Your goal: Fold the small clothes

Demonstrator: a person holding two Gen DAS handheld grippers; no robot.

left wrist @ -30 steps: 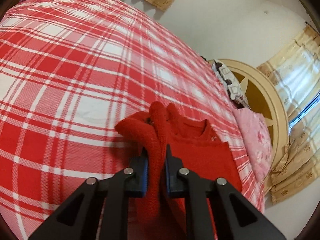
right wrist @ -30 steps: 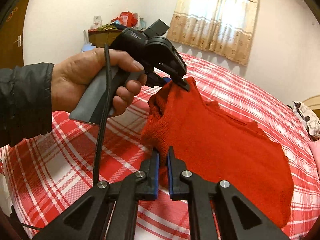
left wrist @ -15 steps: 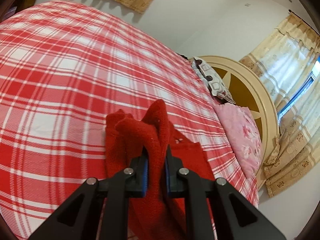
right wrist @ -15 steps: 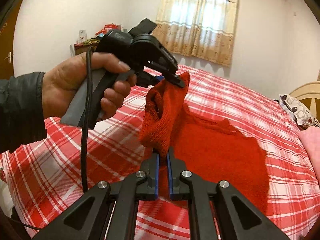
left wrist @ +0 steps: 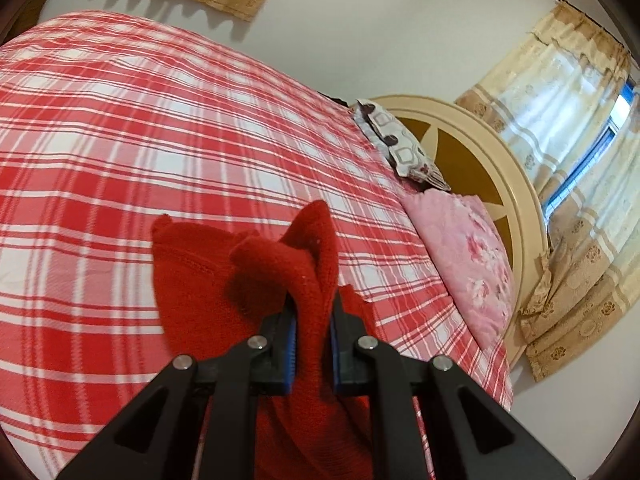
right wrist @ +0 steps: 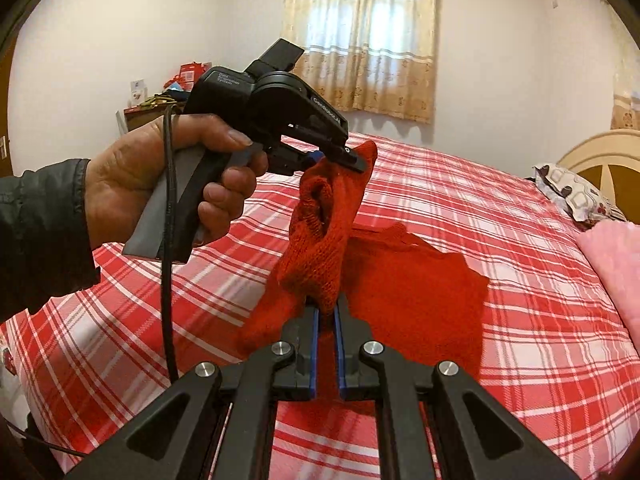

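A small red knitted sweater [right wrist: 416, 292] lies partly on the red-and-white plaid bed [right wrist: 460, 200]. One edge of it is lifted off the bed. My left gripper [left wrist: 313, 312] is shut on a bunched fold of the sweater [left wrist: 208, 280]. It also shows in the right wrist view [right wrist: 352, 158], held by a hand, above the bed. My right gripper [right wrist: 325, 312] is shut on the lower end of the same lifted edge. The stretch of knit between the two grippers hangs twisted. The rest of the sweater rests flat on the bed to the right.
A pink floral pillow [left wrist: 468, 256] and a patterned pillow [left wrist: 400, 148] lie at the headboard [left wrist: 480, 168]. Curtained windows [right wrist: 360, 36] are behind the bed. A cluttered cabinet [right wrist: 160, 100] stands by the far wall. A black cable [right wrist: 168, 240] hangs from the left gripper.
Both grippers have lifted the sweater's edge higher and carried it over the flat part toward the headboard side. More of the sweater is off the bed than before.
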